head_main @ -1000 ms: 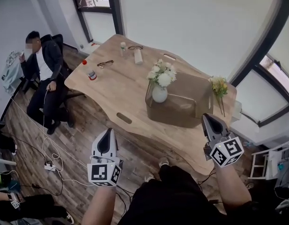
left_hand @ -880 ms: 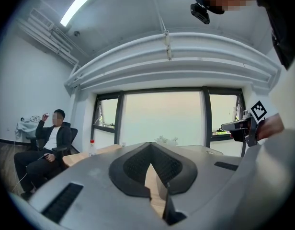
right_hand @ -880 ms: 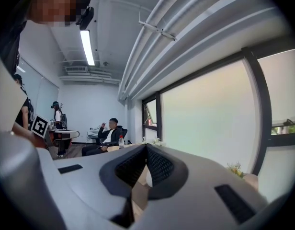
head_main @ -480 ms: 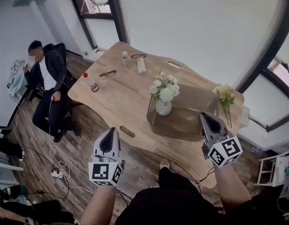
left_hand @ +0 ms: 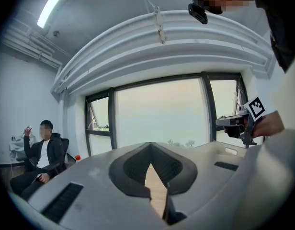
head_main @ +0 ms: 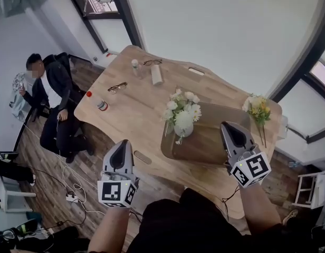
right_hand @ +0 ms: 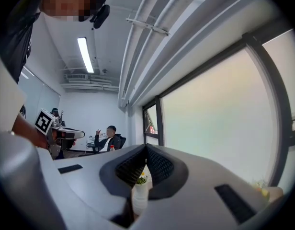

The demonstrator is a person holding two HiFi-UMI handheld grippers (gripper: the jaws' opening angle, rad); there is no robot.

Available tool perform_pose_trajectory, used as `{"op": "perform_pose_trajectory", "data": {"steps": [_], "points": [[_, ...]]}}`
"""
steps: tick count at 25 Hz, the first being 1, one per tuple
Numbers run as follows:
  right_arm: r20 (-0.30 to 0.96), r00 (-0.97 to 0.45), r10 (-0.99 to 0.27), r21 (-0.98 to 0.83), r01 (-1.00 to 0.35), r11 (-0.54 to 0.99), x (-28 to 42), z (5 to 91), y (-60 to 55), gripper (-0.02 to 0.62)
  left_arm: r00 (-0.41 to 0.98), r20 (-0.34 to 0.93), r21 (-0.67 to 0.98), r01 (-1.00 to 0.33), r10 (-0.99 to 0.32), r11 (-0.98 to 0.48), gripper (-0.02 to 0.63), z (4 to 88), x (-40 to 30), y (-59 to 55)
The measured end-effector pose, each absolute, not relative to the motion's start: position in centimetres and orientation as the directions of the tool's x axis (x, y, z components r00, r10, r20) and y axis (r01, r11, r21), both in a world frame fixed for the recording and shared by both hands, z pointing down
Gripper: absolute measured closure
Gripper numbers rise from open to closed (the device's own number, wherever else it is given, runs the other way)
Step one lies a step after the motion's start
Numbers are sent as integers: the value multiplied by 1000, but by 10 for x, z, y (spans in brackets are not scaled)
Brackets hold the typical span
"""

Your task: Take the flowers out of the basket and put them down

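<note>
A white vase of white flowers (head_main: 182, 115) stands at the left end of a brown basket (head_main: 210, 138) on the wooden table (head_main: 136, 115). A bunch of yellow flowers (head_main: 259, 108) rises at the basket's right end. My right gripper (head_main: 229, 126) is shut and empty, its tip over the basket's near right part. The vase (right_hand: 139, 195) shows through the slit below the tips of the right gripper (right_hand: 146, 147). My left gripper (head_main: 122, 145) hangs shut and empty off the table's near edge, left of the basket. The left gripper (left_hand: 150, 147) looks out across the tabletop.
A person (head_main: 49, 88) sits in a chair by the table's left end. On the table's far part lie a red-capped bottle (head_main: 99, 103), two pairs of glasses (head_main: 117, 87), a small bottle (head_main: 134, 67) and a white roll (head_main: 156, 74). Cables (head_main: 73, 194) run over the floor.
Both grippers have moved forward toward the table together. The right one now reaches over the basket's near side; the left one has come up to the table's edge. Both stayed shut.
</note>
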State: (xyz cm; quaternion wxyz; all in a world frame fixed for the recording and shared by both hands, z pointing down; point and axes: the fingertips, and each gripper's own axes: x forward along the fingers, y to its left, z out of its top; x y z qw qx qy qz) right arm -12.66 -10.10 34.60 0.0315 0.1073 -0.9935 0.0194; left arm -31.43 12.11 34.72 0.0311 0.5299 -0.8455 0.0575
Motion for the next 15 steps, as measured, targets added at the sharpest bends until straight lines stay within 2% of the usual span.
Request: {"op": "perform_pose_trajectory", "data": {"steps": [15], "points": [[48, -952, -301, -15, -302, 953, -167, 333, -150, 572, -314, 116, -39, -950, -943, 311, 606, 359, -353, 40]]}}
